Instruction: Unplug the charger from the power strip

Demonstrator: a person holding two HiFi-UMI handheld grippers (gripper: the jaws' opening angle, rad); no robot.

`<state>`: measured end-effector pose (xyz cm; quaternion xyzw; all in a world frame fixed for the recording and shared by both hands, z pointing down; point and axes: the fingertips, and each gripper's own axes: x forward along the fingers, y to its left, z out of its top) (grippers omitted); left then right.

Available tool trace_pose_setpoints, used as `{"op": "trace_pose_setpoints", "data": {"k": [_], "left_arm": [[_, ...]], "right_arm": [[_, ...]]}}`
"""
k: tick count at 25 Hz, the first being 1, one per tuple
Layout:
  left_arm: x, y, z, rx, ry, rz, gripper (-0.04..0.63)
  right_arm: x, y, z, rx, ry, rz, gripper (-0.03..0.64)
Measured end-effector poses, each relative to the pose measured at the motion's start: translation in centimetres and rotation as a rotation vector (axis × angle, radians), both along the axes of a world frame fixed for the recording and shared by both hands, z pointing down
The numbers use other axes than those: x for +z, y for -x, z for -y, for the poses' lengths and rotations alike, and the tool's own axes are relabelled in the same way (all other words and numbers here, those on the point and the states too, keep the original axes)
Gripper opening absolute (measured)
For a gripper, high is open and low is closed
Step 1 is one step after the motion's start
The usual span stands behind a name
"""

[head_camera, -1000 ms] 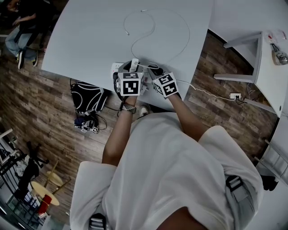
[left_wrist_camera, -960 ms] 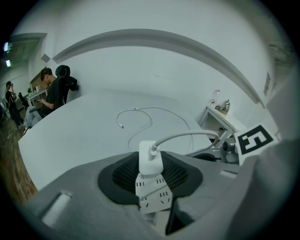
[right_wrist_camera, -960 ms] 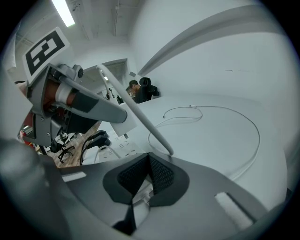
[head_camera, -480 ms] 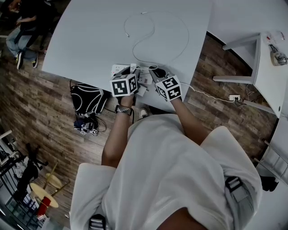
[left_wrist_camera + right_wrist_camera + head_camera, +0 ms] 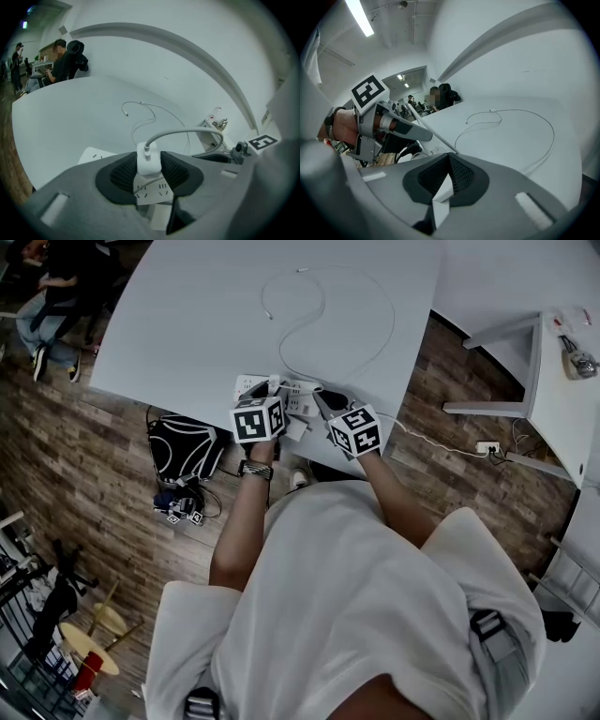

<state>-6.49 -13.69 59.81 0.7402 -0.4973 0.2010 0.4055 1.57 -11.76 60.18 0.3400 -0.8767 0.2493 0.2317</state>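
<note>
Charger stands upright in the power strip at the near edge of the table, its long axis running straight up between the pads of my left gripper, which clamp its sides; my right gripper, just beside, pinches the strip's end to steady it.

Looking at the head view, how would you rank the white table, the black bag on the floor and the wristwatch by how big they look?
1. the white table, by far the largest
2. the black bag
3. the wristwatch, clearly the smallest, even though it is nearer the camera than the bag
</note>
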Motion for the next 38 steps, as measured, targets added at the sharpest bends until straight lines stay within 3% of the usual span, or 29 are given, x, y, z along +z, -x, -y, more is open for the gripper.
{"op": "trace_pose_setpoints", "data": {"k": [5,15,21,34,38], "left_arm": [[0.5,0.8,-0.2,-0.001,0.039,0.058,0.179],[0.9,2.7,-1.6,-0.004,0.043,0.133,0.212],[0.7,3.4,-3.0,0.075,0.040,0.208,0.279],[-0.5,5.3,-5.7,0.016,-0.003,0.194,0.274],[-2.2,5.8,-6.3,-0.007,-0.065,0.181,0.160]], "right_arm": [[-0.3,-0.3,0.2,0.017,-0.002,0.005,0.002],[-1.5,0.2,0.4,0.024,-0.025,0.008,0.002],[-2.2,0.5,0.1,0.030,-0.035,0.013,0.002],[-4.4,0.5,-0.9,0.063,-0.085,0.033,0.002],[-6.5,0.3,-1.0,0.087,-0.132,0.049,0.002]]}}
